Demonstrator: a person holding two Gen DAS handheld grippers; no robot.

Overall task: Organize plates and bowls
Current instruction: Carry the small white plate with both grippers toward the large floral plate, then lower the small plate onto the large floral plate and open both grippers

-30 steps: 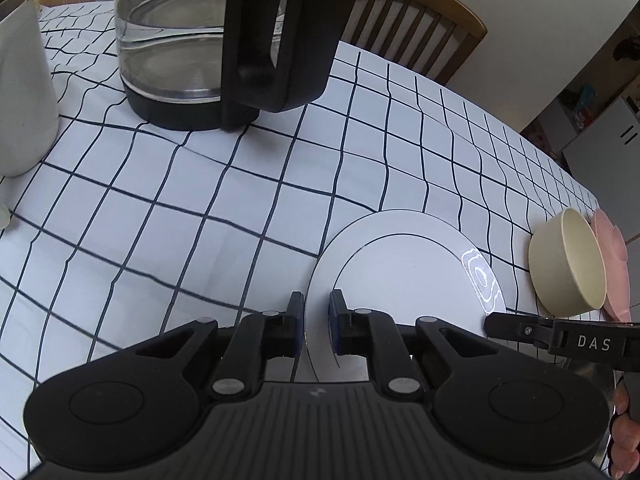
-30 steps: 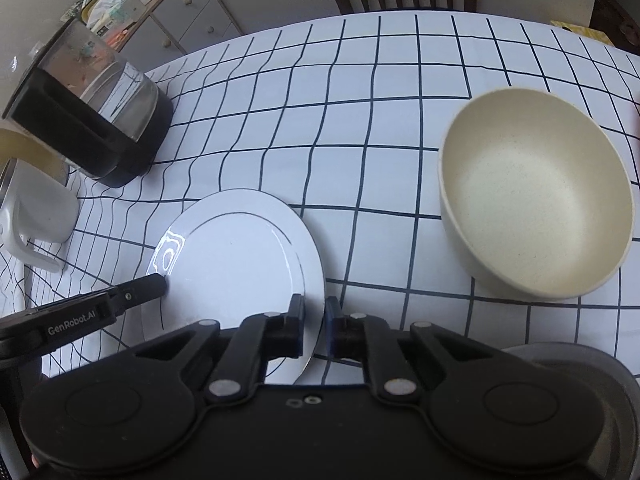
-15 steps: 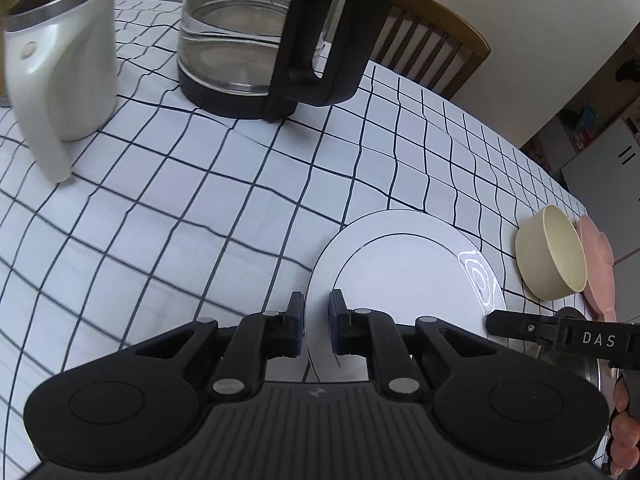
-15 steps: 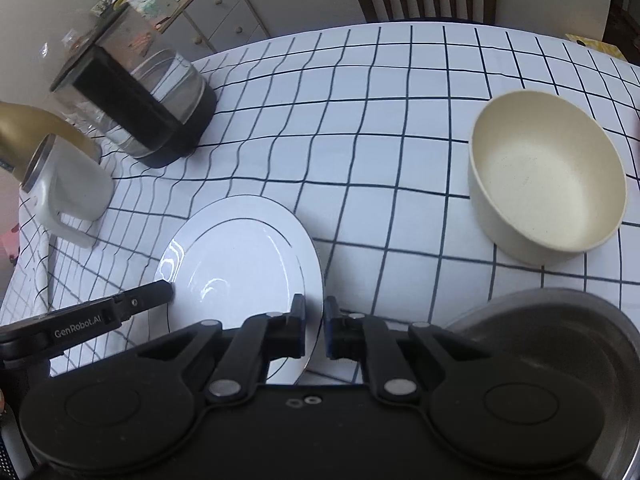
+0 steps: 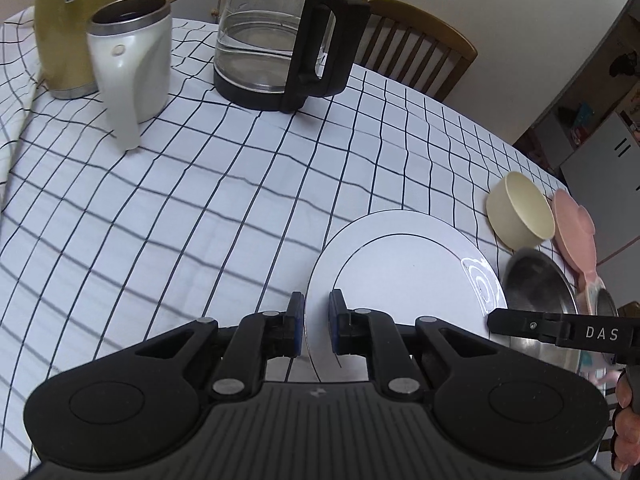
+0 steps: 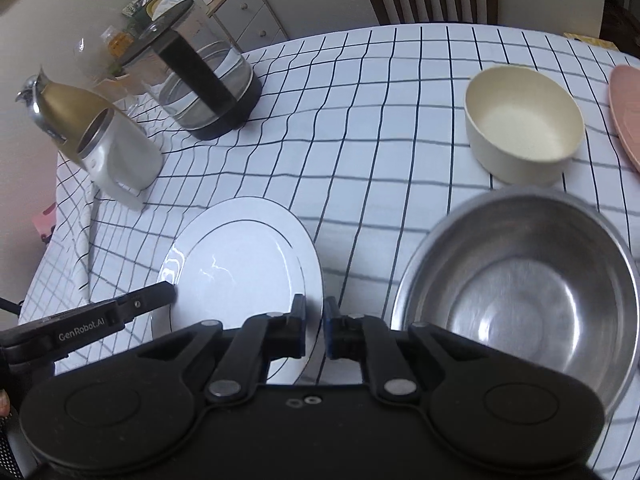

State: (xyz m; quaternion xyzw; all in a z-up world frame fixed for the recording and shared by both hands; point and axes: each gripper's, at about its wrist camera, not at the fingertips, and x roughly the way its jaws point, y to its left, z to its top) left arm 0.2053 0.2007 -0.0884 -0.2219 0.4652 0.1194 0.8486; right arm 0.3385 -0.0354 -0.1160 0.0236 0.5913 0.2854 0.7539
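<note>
Plate [image 5: 404,264] lifted higher; both tongs [image 5: 317,316] [image 6: 314,322] clamp opposite rims.

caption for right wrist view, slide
Both tools grip the white plate by opposite edges, steel bowl alongside.

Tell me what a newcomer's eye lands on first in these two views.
The white plate stands out first, gripped at opposite rims by the left gripper and the right gripper above the checked tablecloth. Beside it sits a shiny steel bowl, with a cream bowl beyond. At the far side stands a glass kettle.
</note>
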